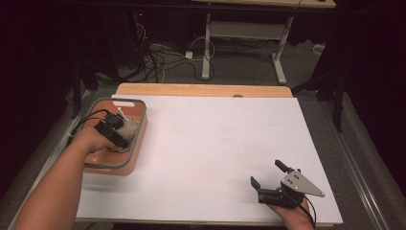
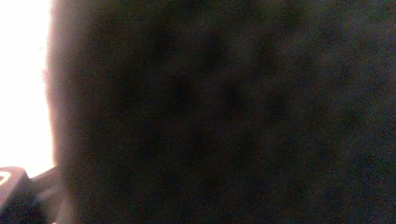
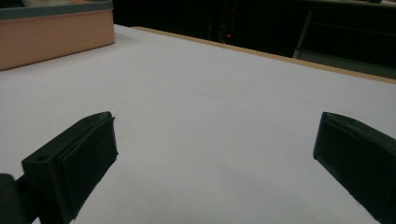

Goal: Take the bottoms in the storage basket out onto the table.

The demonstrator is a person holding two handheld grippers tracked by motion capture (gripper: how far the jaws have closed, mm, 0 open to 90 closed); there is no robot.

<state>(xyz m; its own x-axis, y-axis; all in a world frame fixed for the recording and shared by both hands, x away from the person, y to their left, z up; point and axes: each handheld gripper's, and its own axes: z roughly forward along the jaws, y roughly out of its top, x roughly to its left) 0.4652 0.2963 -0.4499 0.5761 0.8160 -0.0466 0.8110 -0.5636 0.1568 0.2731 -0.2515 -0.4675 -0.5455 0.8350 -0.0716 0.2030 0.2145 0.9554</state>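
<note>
The left gripper [image 1: 119, 125] was down inside the salmon-coloured bin [image 1: 139, 143] with the grey rim, over at the left edge of the white table sheet [image 1: 215, 143]. Right at its tip sat a pale, whitish lumpy thing [image 1: 128, 128], tucked up against the bin's right wall. From the high view the gripper looked pressed right onto that object, but whether the jaws were actually clamped on it or just sitting around it, can't tell tbh. The left gripper view was no help either, basically a dark blur pushed up against the lens with a bright strip down the left side. The person's left forearm [image 1: 57, 191] came up from the bottom-left corner to reach in there. Meanwhile the right gripper [image 1: 270, 175] was parked low on the sheet near the bottom-right, well apart from the bin, with its grey plate on top. Its jaws were spread wide with nothing between them, just bare white sheet in the right gripper view, plus a corner of the bin at the top left.
</note>
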